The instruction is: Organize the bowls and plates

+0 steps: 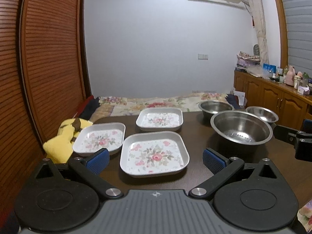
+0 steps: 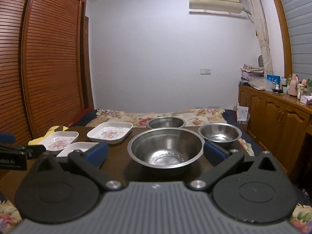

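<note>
Three square floral plates lie on the dark table: a near one (image 1: 154,156), a left one (image 1: 100,138) and a far one (image 1: 159,119). Three steel bowls stand to the right: a large one (image 1: 240,129), a medium one (image 1: 215,106) behind it and a small one (image 1: 262,114). My left gripper (image 1: 155,159) is open, just short of the near plate. In the right wrist view my right gripper (image 2: 156,151) is open around the large bowl (image 2: 165,148), with nothing gripped. The small bowl (image 2: 219,133) and medium bowl (image 2: 165,122) sit beyond it.
A yellow plush toy (image 1: 60,144) lies at the table's left edge beside the left plate. A bed with a floral cover (image 1: 156,102) is behind the table. A slatted wooden wardrobe (image 1: 48,58) stands at left, a cabinet (image 1: 273,95) with bottles at right.
</note>
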Motion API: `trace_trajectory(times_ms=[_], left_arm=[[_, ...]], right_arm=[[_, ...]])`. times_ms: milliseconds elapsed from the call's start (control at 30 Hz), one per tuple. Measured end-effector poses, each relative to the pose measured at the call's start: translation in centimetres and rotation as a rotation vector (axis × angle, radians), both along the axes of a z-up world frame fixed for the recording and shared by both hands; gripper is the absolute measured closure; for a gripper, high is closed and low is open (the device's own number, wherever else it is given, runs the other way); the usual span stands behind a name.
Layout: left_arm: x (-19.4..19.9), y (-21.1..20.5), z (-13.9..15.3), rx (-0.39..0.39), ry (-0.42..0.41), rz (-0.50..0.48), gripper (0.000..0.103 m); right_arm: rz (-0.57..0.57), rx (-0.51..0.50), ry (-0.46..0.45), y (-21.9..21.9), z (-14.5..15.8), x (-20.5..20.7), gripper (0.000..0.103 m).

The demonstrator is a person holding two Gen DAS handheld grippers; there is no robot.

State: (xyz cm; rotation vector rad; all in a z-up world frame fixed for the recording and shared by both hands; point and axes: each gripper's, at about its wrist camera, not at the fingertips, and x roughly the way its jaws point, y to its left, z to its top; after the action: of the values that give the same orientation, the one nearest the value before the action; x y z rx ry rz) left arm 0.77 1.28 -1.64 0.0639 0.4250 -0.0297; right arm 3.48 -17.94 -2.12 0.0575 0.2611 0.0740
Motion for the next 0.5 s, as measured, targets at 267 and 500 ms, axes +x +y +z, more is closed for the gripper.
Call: trace_trajectory(times_ms=[267, 500], left_arm=[[1.5, 1.1, -2.4, -0.014, 0.089, 0.001, 0.000], [2.3, 2.1, -3.5, -0.001, 0.143, 0.018, 0.000]], right_arm=[[0.033, -0.015, 0.031, 1.1, -1.1, 0.6, 0.000], [0.071, -0.037, 0.051, 2.6, -1.6, 1.5, 0.000]])
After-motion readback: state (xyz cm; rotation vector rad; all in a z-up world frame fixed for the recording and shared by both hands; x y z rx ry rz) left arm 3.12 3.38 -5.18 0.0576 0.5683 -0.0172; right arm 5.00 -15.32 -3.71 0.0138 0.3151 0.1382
